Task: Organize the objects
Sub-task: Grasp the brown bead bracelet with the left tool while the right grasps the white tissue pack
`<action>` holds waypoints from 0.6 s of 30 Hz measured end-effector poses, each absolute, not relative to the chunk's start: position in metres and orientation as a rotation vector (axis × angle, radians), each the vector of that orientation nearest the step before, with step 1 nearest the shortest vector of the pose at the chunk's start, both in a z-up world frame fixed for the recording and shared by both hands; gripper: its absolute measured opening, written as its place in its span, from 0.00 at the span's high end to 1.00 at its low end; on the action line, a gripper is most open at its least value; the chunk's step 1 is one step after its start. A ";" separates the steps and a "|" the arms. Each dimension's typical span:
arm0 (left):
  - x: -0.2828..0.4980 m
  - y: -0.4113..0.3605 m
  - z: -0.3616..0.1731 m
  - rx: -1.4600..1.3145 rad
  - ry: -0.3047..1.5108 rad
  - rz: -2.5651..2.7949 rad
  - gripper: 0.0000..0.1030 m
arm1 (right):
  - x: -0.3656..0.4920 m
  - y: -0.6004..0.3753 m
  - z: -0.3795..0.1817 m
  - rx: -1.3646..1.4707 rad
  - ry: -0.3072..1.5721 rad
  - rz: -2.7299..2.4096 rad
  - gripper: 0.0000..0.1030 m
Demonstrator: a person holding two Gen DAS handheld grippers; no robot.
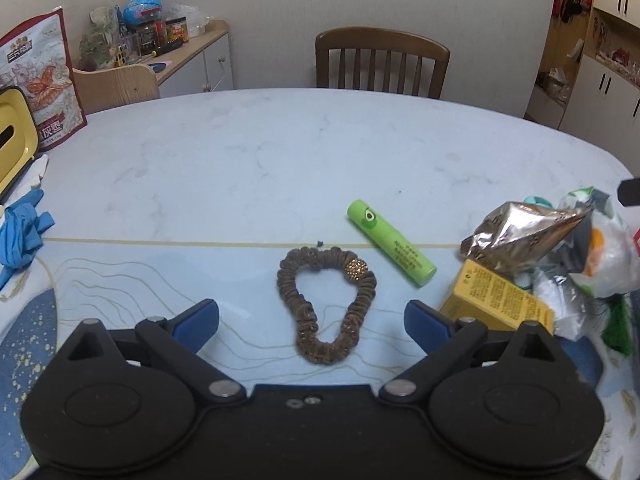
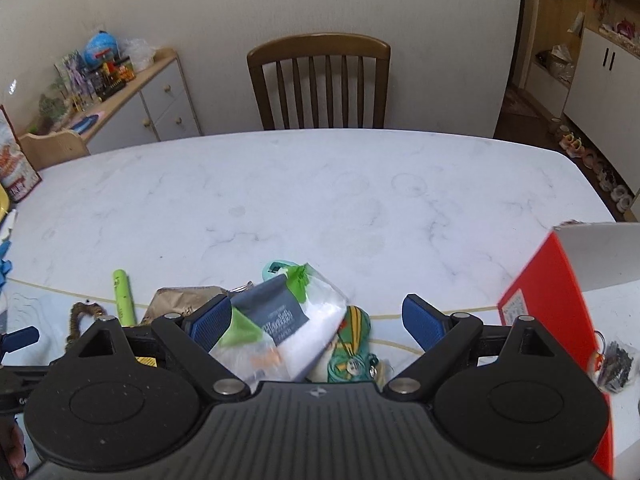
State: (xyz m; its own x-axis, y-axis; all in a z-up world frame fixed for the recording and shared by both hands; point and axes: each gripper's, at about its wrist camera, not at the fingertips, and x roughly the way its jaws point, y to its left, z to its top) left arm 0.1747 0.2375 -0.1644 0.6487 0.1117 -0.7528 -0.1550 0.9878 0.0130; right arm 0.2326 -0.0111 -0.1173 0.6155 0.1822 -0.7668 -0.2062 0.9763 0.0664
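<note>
Left gripper (image 1: 311, 322): jaws wide apart, holding nothing; blue ribbed pads flank the lower loop of the scrunchie without touching it.
Right gripper (image 2: 316, 322): jaws wide apart, nothing gripped; it hangs over a pile of packets, and its left pad (image 2: 211, 322) overlaps the bag's edge, contact unclear.
Blue cloth (image 1: 22, 230): crumpled strips at the table's left edge, seen clearly only from the left wrist.
Scrunchie (image 1: 326, 304): brown ruched fabric ring, pear-shaped, with a gold beaded band; lies flat on the pale blue mat (image 1: 160, 280), near the gripper.
Green tube (image 1: 390, 249): smooth bright cylinder lying at a slant just right of the scrunchie, apart from it.
Foil pouch (image 1: 520, 236): creased metallic pack resting on the yellow box (image 1: 498, 300).
Yellow box: printed card carton, just beside the right pad.
Bag (image 2: 304, 320): clear crinkly plastic with a grey label and green patches, on top of the pile.
Red box (image 2: 560, 320): card carton, red side, white top, far right; right wrist view only.
Table (image 2: 320, 200): white marble-look top, oval.
</note>
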 end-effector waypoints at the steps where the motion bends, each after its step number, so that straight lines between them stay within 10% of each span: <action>1: 0.176 0.237 -0.166 -0.049 0.853 0.153 0.06 | 0.235 -0.008 -0.119 -0.033 0.882 0.224 0.10; 18: 0.184 0.239 -0.175 -0.059 0.865 0.172 0.27 | 0.262 0.014 -0.116 -0.018 0.899 0.225 0.10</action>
State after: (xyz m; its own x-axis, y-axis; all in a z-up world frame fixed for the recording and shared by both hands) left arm 0.1841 0.2390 -0.1746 0.6355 0.1265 -0.7617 -0.1741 0.9846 0.0182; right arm 0.2623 0.0144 -0.1161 0.6006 0.1868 -0.7774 -0.2020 0.9762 0.0786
